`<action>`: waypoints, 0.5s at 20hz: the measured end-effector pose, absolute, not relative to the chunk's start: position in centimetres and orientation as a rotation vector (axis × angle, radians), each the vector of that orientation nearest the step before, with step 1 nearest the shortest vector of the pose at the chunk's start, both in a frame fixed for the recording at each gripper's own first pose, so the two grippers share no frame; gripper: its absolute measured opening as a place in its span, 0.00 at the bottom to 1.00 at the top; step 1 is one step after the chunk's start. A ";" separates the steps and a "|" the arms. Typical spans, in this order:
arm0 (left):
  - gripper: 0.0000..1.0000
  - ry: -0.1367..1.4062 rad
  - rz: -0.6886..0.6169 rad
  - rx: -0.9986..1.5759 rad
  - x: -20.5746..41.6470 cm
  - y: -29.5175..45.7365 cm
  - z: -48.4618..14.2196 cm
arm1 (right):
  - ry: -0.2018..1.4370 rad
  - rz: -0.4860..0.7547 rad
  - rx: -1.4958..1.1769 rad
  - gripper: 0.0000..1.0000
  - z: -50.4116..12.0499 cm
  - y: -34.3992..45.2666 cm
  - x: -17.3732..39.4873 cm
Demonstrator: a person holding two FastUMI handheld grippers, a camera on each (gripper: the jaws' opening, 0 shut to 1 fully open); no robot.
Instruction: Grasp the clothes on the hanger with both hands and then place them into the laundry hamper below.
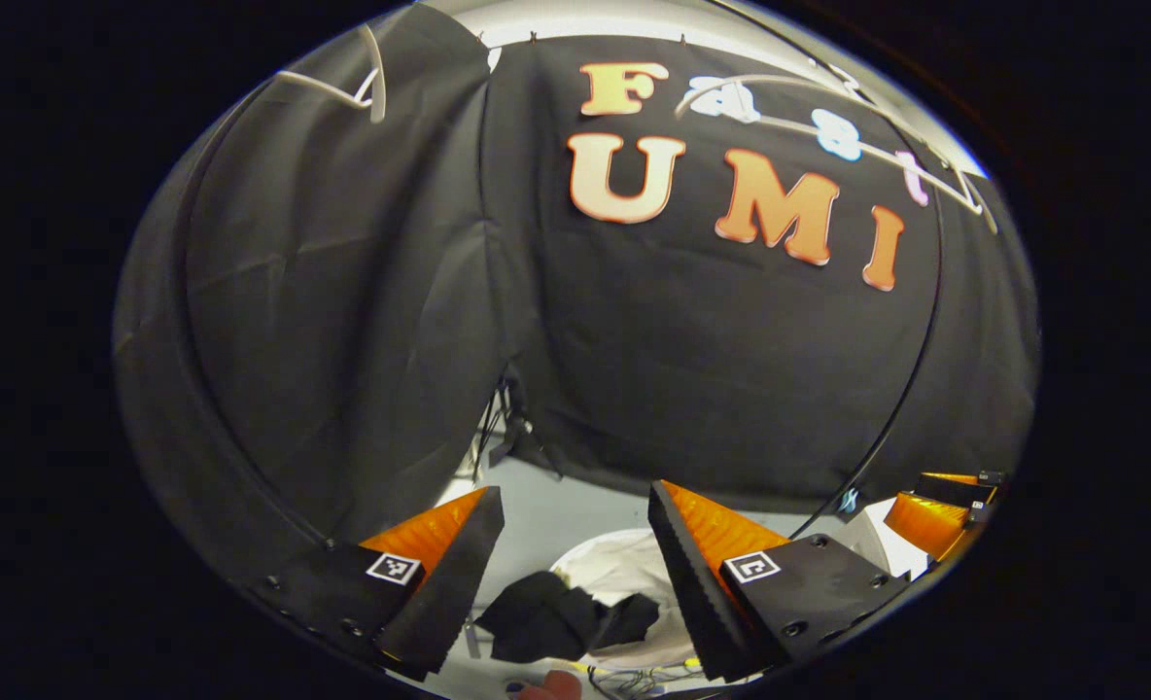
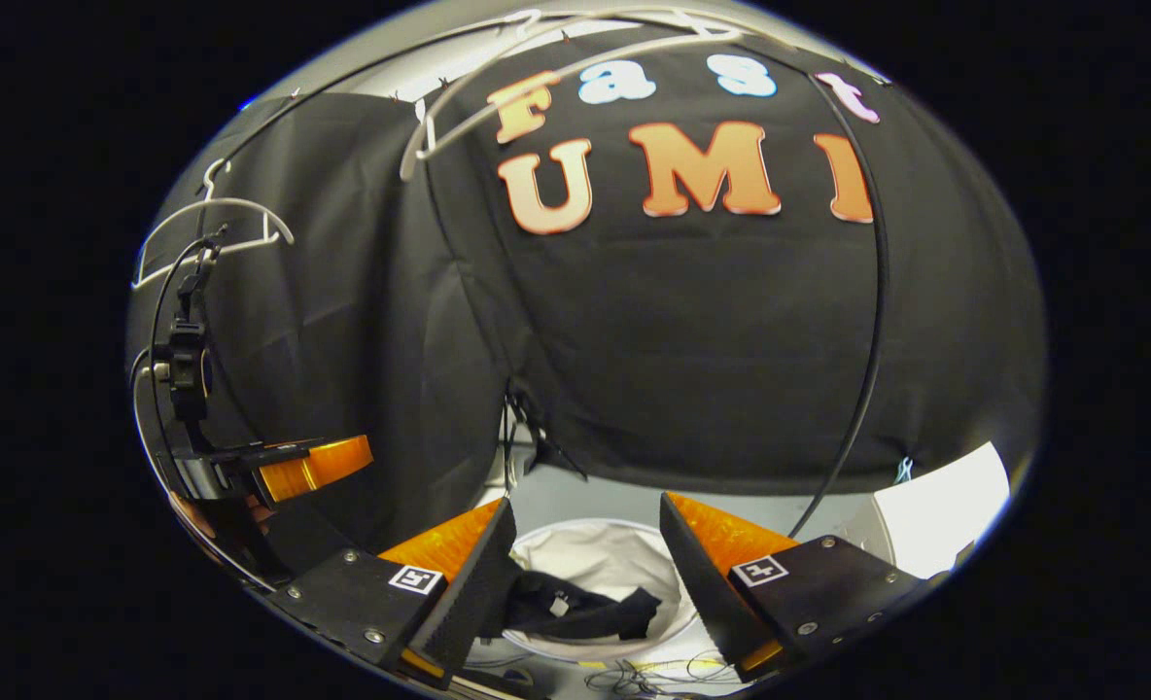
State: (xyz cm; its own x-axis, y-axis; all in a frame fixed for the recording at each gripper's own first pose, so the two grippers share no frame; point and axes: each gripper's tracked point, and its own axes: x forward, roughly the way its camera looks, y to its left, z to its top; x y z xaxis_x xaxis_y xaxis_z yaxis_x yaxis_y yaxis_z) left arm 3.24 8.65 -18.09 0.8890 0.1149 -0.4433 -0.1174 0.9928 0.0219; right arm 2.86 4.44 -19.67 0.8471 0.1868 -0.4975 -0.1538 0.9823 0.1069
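**A:** Hamper first, since it's the biggest thing down there; it's a round white tub on the pale floor under the black cloth wall; in the right gripper view the same hamper sits right between the two fingers; its white lining shows behind the dark stuff.

**B:** ok and the clothes?

**A:** clothes are a crumpled black garment lying inside the hamper, draped toward its near rim; in the right gripper view the clothes look like a flat dark heap across the front of the tub, with a small pale tag on them; neither pair of tongs touches them.

**B:** hangers still up?

**A:** two white hangers, both bare; one hanger hangs top left in the right gripper view; a second hanger curves along the top, in front of the wall; a thin black pole arcs down the right side.

**B:** state of the tongs?

**A:** left tongs are spread wide apart, nothing between them, hovering above the hamper; right tongs same deal, wide apart and holding nothing; the left tongs also turn up at the far left of the right gripper view, with a bit of a hand behind them; can't tell from that angle how they stand, but their own view settles it; some thin loose wires lie on the floor in front of the hamper.
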 end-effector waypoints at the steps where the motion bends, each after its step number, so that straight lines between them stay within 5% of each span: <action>1: 0.98 0.424 0.112 -0.013 3.4 8.2 -16.5 | 0.490 0.180 0.069 0.93 -17.6 4.4 3.2; 10: 0.94 0.105 0.048 0.000 4.1 4.8 -3.2 | 0.125 0.148 0.029 0.98 -1.4 1.6 4.5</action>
State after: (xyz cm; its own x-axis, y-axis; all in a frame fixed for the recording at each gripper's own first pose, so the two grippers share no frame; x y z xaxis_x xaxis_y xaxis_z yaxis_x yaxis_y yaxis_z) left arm 4.15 4.82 -3.18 0.9934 0.0476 -0.1044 -0.0476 0.9989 0.0026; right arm 4.51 1.63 -1.35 0.9812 0.1489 -0.1224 -0.1453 0.9887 0.0379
